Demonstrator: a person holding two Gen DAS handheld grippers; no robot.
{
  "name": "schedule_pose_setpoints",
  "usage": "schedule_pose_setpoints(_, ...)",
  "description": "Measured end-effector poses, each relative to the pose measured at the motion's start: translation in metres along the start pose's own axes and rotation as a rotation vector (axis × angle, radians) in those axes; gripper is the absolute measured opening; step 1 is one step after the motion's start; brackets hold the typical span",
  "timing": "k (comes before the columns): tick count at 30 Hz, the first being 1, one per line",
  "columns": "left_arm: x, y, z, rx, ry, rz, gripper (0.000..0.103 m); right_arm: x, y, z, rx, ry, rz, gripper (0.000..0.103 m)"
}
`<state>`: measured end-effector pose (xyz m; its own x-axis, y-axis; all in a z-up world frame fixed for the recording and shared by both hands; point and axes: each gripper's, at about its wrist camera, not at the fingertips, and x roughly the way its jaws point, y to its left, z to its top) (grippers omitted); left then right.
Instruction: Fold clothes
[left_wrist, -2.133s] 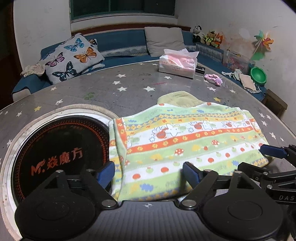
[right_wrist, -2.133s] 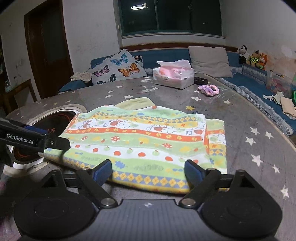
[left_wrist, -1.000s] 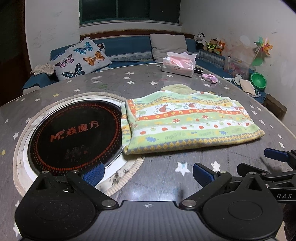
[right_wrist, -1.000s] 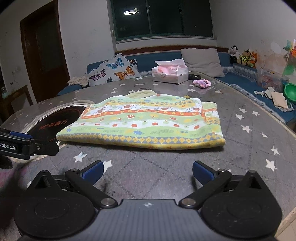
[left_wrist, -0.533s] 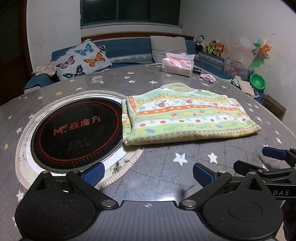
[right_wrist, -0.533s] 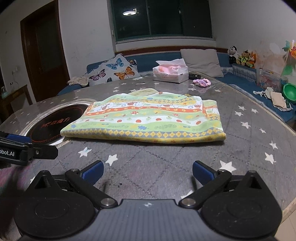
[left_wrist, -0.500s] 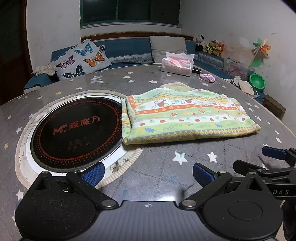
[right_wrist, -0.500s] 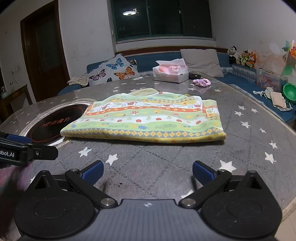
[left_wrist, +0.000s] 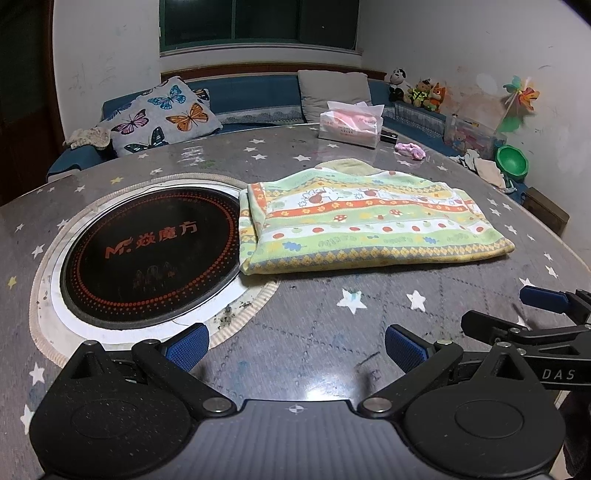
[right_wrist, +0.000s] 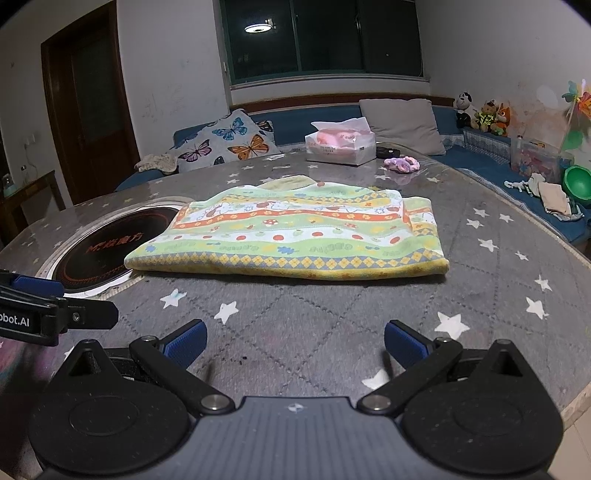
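Observation:
A folded garment (left_wrist: 369, 218) with green, orange and white striped print lies flat on the round grey star-patterned table (left_wrist: 303, 343); in the right wrist view the garment (right_wrist: 295, 232) sits mid-table. My left gripper (left_wrist: 295, 345) hangs open near the table's front edge, well short of the cloth, nothing between its blue pads. My right gripper (right_wrist: 295, 343) is open too and empty, also back from the cloth. The right gripper's fingers (left_wrist: 546, 299) show at the right edge of the left view; the left gripper's body (right_wrist: 44, 314) shows at the left edge of the right view.
A black round hotplate (left_wrist: 147, 247) is set into the table left of the garment. A tissue box (left_wrist: 351, 125) and a pink hair tie (left_wrist: 410, 149) lie at the far side. Behind stands a blue sofa with a butterfly pillow (left_wrist: 162, 118).
Both grippers have pulled back from the garment toward the table's front edge. They let go of the cloth, which now lies folded and still.

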<state>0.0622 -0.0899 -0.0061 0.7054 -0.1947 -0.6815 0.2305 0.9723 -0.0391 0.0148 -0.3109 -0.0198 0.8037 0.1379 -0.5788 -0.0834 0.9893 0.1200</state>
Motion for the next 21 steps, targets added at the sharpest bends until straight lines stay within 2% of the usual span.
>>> schedule_pose_setpoints(21,-0.0052,-0.0003,-0.0039,0.001,-0.01,0.004,0.103,-0.0003,0.0049,-0.0026,-0.003,0.001,0.015,0.103)
